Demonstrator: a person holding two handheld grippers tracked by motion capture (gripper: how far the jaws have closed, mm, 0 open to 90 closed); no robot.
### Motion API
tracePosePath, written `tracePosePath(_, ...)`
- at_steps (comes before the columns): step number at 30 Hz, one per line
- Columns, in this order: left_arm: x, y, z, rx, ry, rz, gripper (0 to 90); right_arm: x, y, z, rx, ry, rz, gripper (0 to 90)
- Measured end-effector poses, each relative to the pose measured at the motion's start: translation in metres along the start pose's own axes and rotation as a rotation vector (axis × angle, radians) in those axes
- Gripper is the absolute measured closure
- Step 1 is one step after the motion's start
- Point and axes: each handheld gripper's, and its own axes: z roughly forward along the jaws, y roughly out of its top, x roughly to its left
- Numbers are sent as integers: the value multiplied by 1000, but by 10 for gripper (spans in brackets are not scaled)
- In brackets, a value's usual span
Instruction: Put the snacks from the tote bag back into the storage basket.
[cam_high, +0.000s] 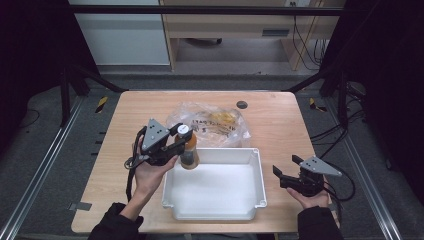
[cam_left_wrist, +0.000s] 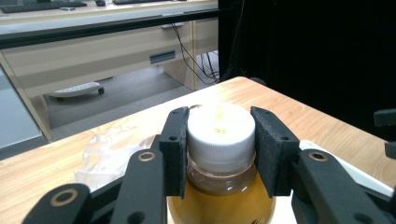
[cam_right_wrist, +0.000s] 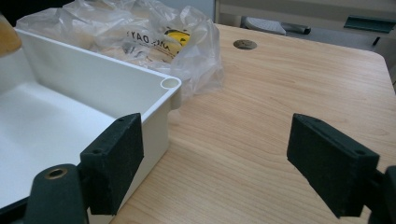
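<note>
Wooden table (cam_high: 280, 125), amber white-capped bottle (cam_high: 188, 150)

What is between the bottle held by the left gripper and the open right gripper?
The white bin lies between them: in the high view, the bottle in the left gripper hangs at its far left corner, and the right gripper waits beside its right wall.

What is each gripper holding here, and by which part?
The left gripper grips the amber-filled bottle by its white cap and neck, one of its fingers on each side. The right gripper is open, holding nothing.
</note>
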Motion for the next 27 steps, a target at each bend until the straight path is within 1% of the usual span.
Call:
tracePosePath(1, 0, 0, 0, 0, 0, 0, 588, 0, 0, 0, 0, 0, 0, 188)
tracePosePath(4, -2, -7, -2, 6, -2, -6, 589, 0, 0, 0, -1, 0, -3, 188)
tracePosePath(6, -2, -11, -3, 11, 0, -2, 589, 0, 0, 0, 0, 0, -2, 189)
tracePosePath(9, -3, -14, -2, 21, -1, -4, 588, 1, 0, 0, 1, 0, -2, 189)
tracePosePath(12, -4, -21, -2, 36, -1, -3, 588, 0, 0, 0, 1, 0, -5, 189)
tracePosePath(16, -4, -27, -1, 48, -1, -12, 588, 1, 0, 0, 0, 0, -5, 189)
tracePosePath(21, -7, -34, 2, 66, -5, -9, 588, 1, -1, 0, 0, 0, -7, 189)
tracePosePath(25, -11, -41, 6, 80, -25, -9, 589, 1, -1, 0, 2, -1, -9, 190)
tracePosePath(27, -12, -44, 8, 89, -26, -10, 588, 1, -1, 0, 6, -1, -11, 190)
